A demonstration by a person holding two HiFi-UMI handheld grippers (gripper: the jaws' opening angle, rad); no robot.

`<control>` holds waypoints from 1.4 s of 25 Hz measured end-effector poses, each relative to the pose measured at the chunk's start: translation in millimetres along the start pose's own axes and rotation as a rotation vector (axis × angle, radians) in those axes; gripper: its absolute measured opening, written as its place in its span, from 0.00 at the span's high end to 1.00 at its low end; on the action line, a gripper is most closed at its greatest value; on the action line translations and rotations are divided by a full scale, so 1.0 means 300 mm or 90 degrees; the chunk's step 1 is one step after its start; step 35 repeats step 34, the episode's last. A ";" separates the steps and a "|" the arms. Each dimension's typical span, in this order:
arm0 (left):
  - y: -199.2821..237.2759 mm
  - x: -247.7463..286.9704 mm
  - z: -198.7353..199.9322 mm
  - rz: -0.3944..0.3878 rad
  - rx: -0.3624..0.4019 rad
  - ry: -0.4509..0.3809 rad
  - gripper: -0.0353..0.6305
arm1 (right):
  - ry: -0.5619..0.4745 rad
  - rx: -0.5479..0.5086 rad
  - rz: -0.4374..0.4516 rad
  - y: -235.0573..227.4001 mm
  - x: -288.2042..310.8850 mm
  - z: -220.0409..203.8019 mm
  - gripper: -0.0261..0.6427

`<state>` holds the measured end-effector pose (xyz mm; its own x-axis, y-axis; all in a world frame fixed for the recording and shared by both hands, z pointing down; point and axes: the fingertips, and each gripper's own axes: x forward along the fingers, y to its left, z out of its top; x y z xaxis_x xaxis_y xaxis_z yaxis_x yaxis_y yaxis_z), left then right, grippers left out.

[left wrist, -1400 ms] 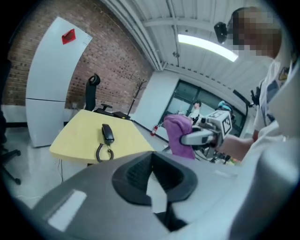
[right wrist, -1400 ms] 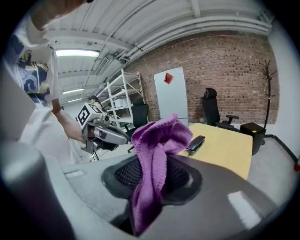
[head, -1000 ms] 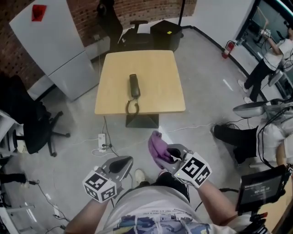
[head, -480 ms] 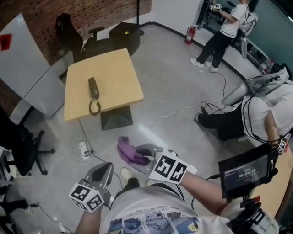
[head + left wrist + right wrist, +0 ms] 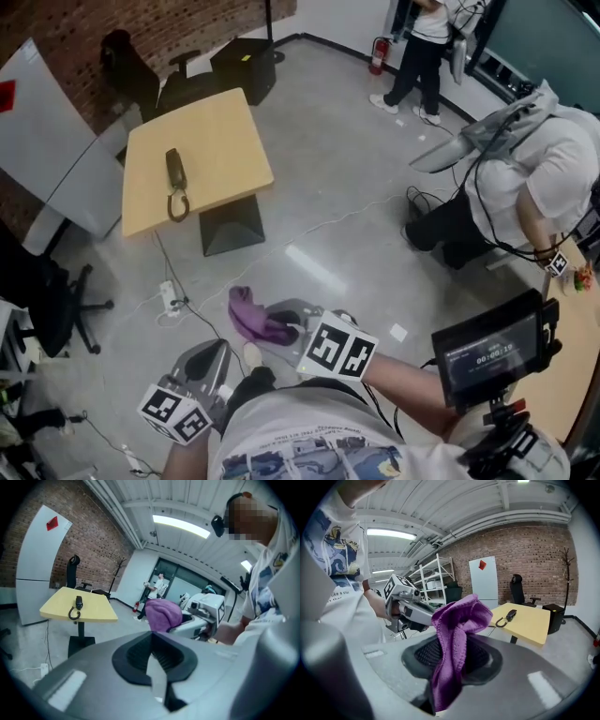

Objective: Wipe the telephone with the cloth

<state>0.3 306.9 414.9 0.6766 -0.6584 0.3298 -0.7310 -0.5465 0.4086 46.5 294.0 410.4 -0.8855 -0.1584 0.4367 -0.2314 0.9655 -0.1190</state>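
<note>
The right tool (image 5: 274, 326) has its jaws clamped on the purple cloth (image 5: 249, 314), which bunches out past the tips; the left tool (image 5: 214, 351) is closed with nothing in it. The telephone (image 5: 173, 172) lies well ahead of both tools and off to their left, on the yellow surface (image 5: 228, 141). Its long axis runs away from the tools, with the looped cord (image 5: 178, 204) at the near end. The left tool lines up with it more closely, but the cloth is in the right one, which I reckon must cross open floor (image 5: 328, 216) to reach it. A power strip (image 5: 169, 297) and cables lie on the floor between, an office chair (image 5: 47, 300) stands far left, and a seated person (image 5: 525, 178) is well right.
</note>
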 end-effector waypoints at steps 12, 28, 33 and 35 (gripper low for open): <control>0.103 0.013 0.075 -0.036 0.037 0.001 0.94 | 0.001 -0.005 -0.044 -0.045 0.060 0.058 0.80; 0.231 0.018 0.124 -0.081 0.025 0.028 0.94 | 0.035 -0.006 -0.084 -0.111 0.142 0.165 0.80; 0.266 -0.039 0.058 -0.094 0.031 0.038 0.94 | 0.031 0.008 -0.092 -0.039 0.207 0.135 0.80; 0.276 -0.052 0.043 -0.097 0.032 0.039 0.94 | 0.030 0.010 -0.094 -0.023 0.221 0.129 0.80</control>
